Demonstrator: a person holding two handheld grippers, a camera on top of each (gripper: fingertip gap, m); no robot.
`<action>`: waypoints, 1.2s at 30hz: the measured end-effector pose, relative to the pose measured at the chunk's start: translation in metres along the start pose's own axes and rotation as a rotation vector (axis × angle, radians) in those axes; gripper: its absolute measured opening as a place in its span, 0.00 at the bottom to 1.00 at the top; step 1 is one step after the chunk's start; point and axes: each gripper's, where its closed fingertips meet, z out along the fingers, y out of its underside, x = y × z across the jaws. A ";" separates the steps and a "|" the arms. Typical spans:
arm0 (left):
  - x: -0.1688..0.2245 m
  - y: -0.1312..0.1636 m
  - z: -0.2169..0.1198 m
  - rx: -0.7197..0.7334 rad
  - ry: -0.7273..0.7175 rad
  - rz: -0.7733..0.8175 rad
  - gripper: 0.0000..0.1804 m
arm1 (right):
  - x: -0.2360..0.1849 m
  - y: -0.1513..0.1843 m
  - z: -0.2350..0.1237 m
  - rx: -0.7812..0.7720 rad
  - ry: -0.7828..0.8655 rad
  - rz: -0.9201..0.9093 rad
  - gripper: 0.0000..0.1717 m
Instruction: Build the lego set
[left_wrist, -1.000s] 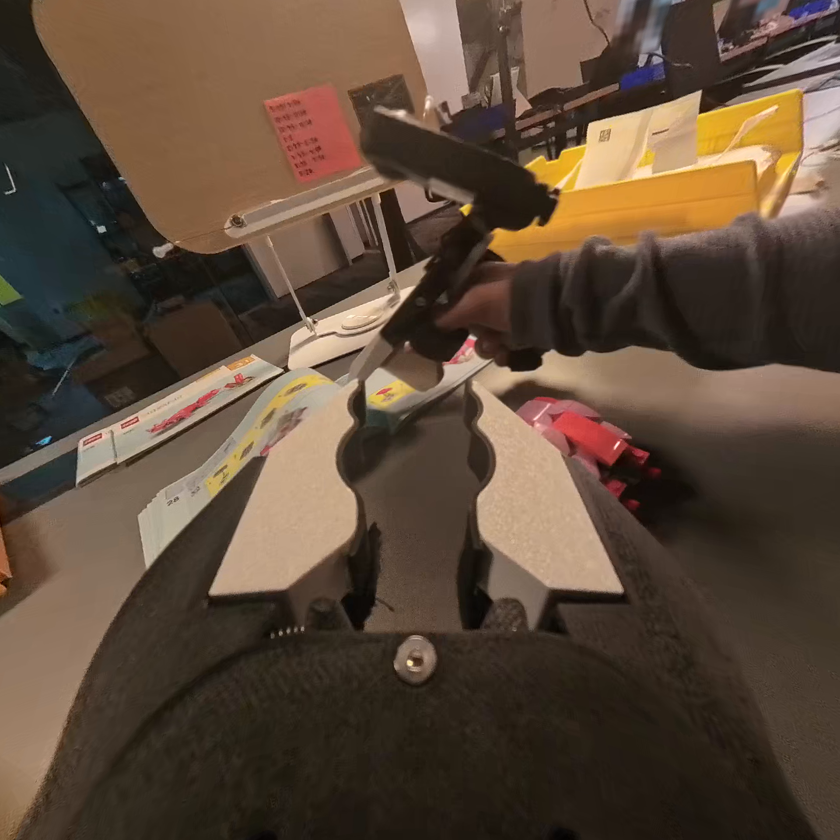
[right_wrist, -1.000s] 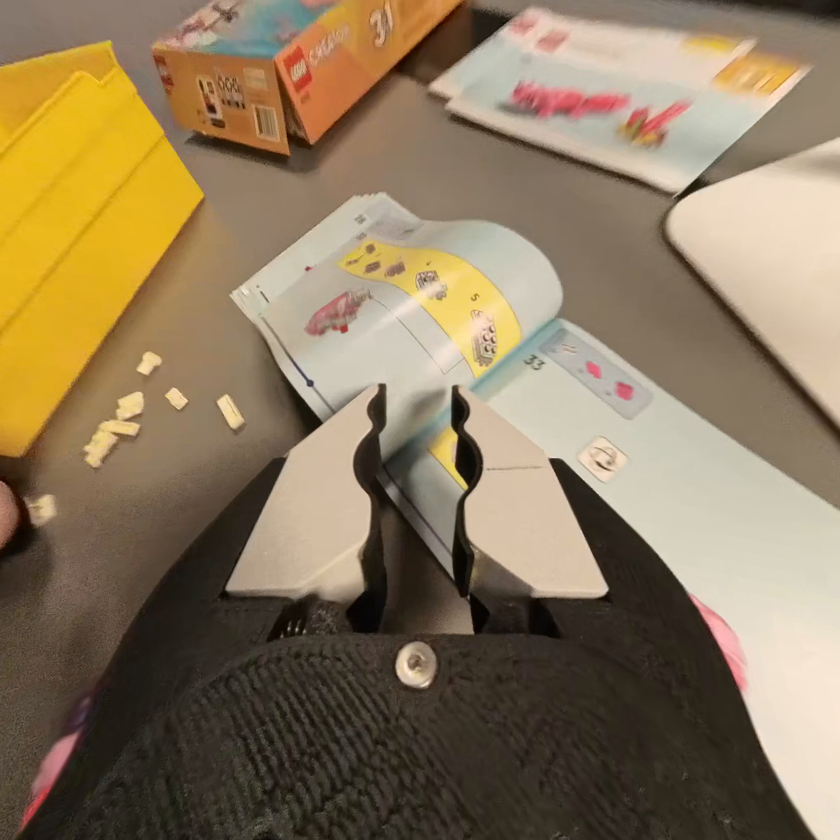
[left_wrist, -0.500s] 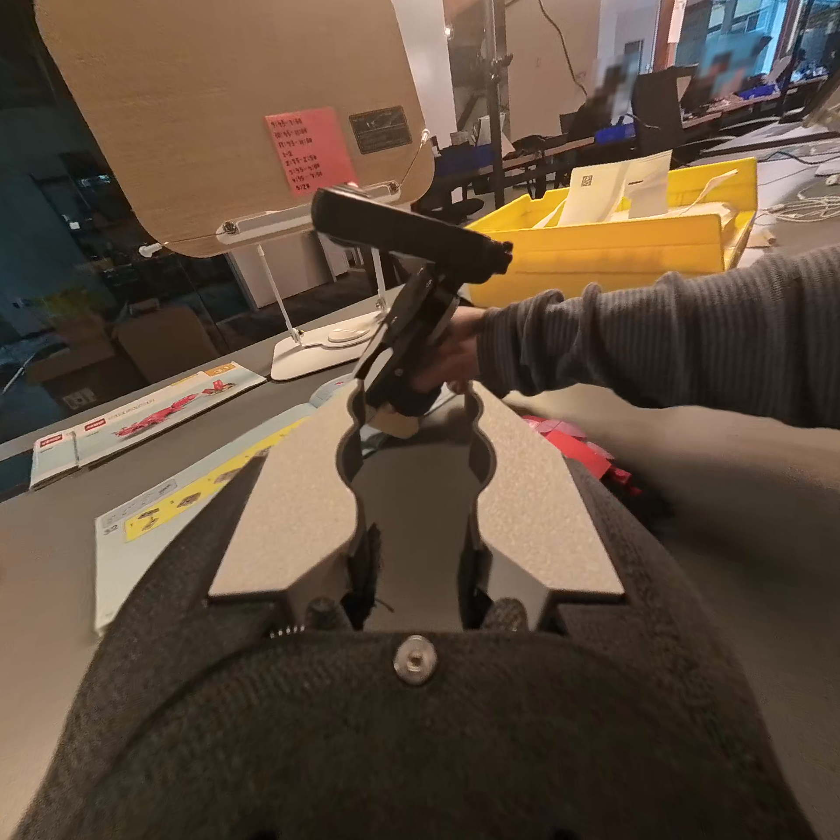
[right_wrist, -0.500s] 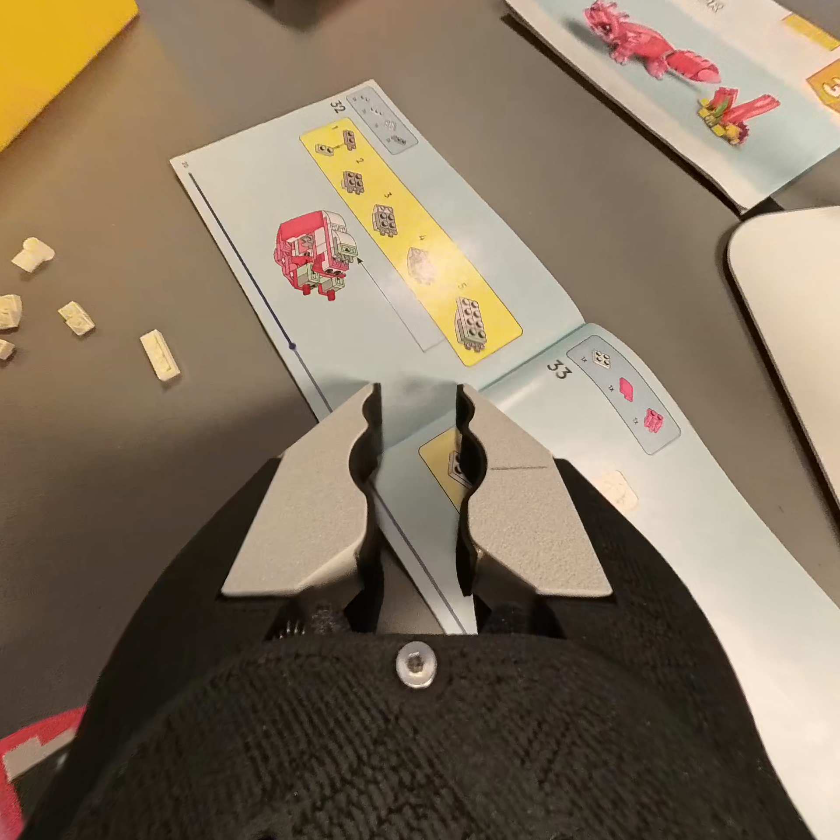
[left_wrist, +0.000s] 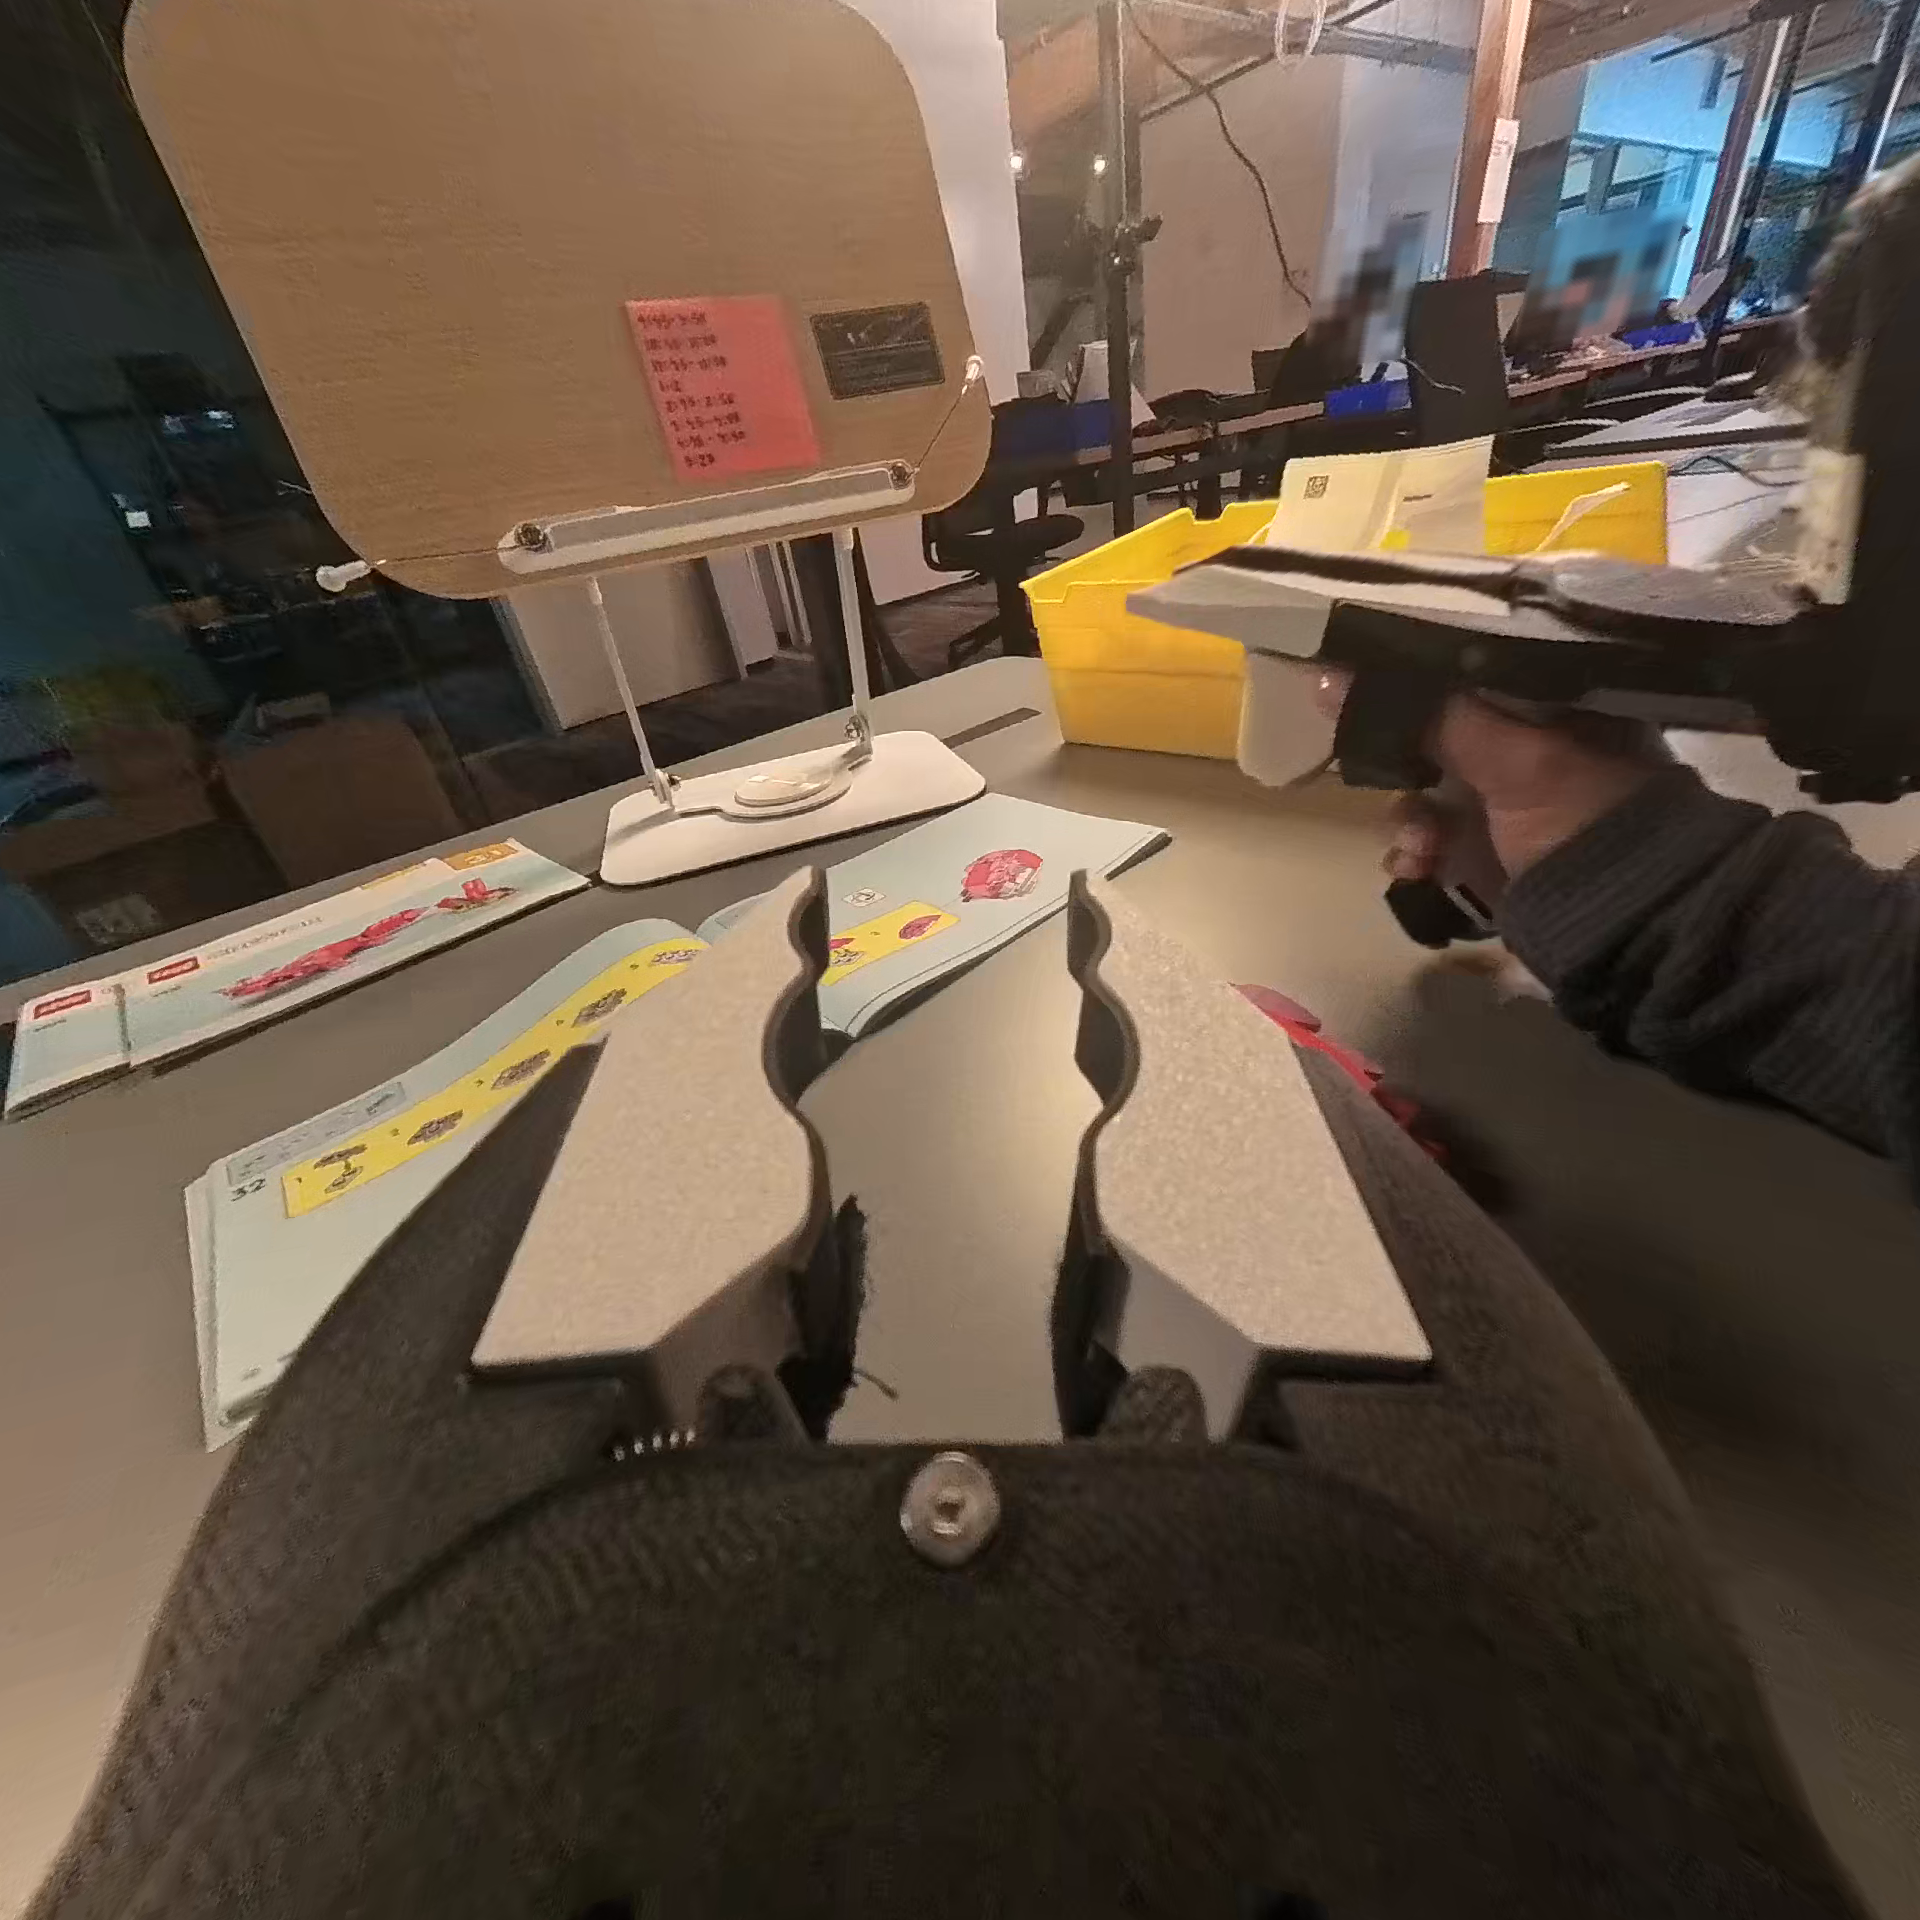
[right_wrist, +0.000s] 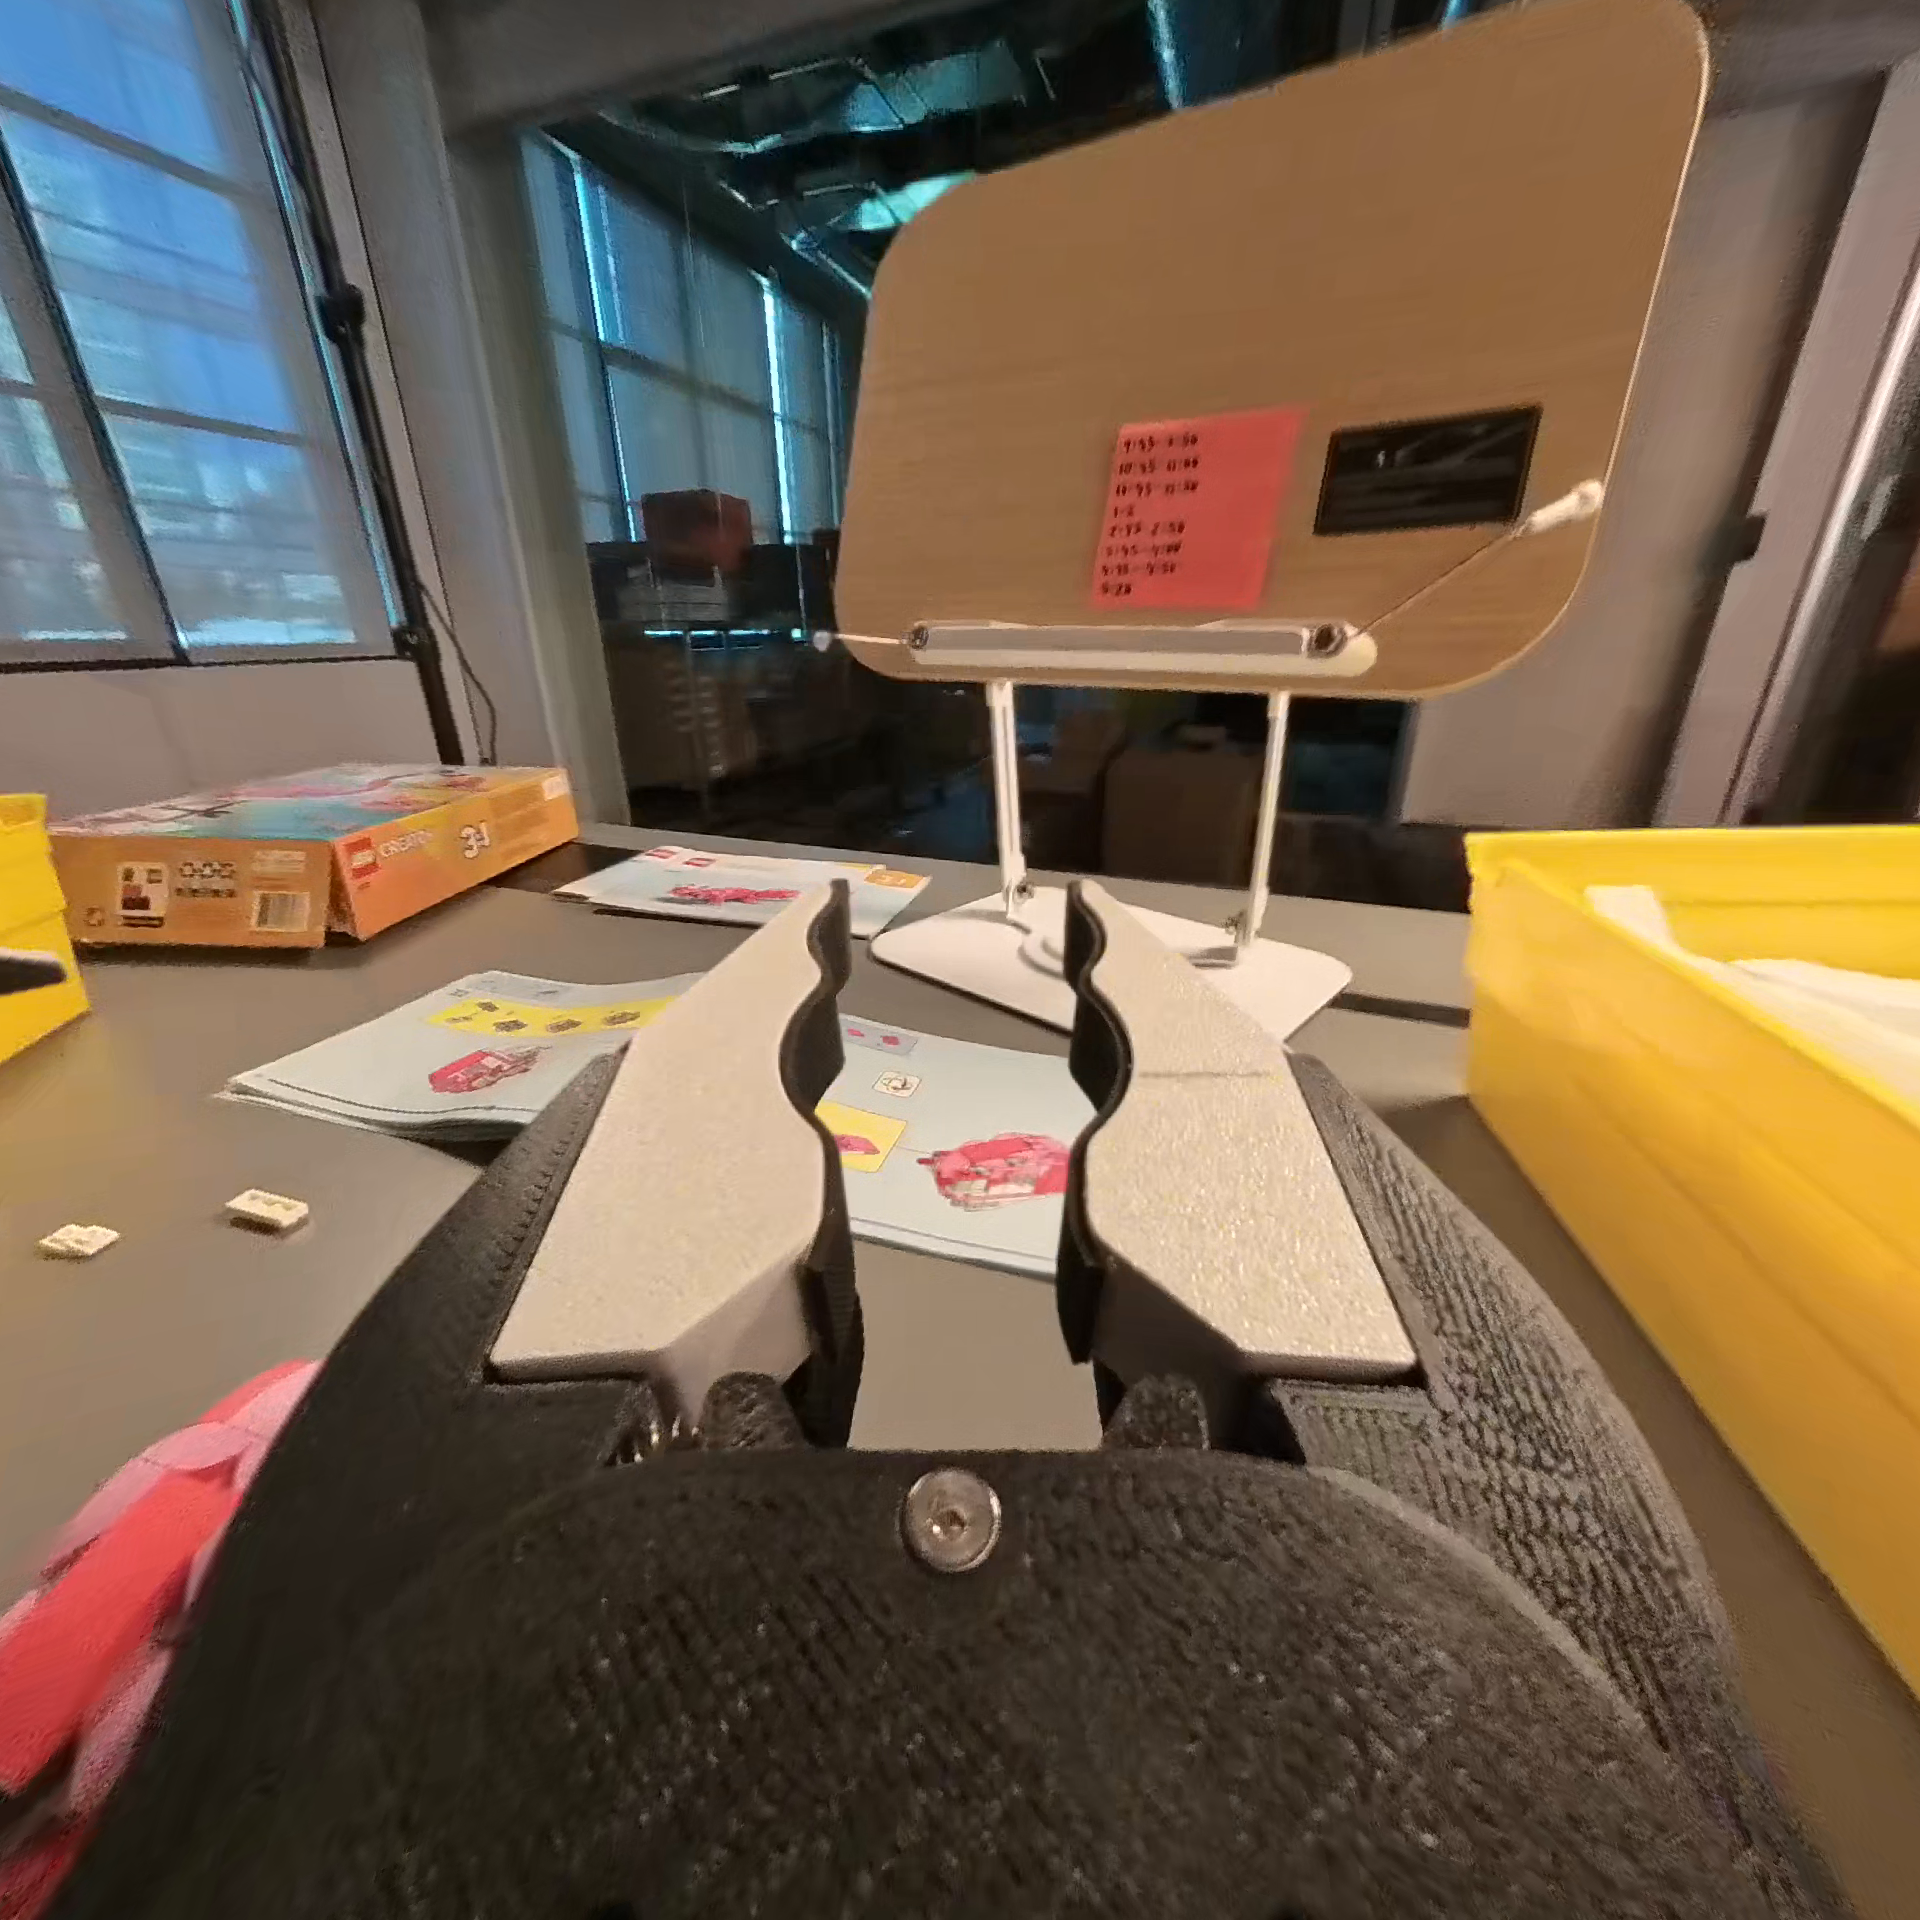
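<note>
Hovering claws (left_wrist: 948, 914) over open booklet (left_wrist: 966, 935)

Open instruction booklet (right_wrist: 644, 1049) lies flat on the grey table (right_wrist: 156, 1122).

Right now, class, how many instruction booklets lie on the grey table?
2. An open booklet lies in the middle of the table, just beyond the right gripper's jaws. A closed booklet lies farther back, left of the white stand base. Others may be hidden.
</note>
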 end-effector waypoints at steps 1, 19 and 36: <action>-0.002 0.000 0.000 0.000 -0.006 0.003 0.25 | -0.002 -0.004 -0.001 0.020 0.007 -0.028 0.24; 0.031 -0.083 -0.064 0.228 0.143 -0.107 0.29 | -0.041 -0.006 -0.002 0.101 -0.065 -0.357 0.17; -0.202 0.004 -0.266 -0.766 -0.483 -0.222 0.17 | -0.043 -0.005 0.002 0.105 -0.097 -0.331 0.14</action>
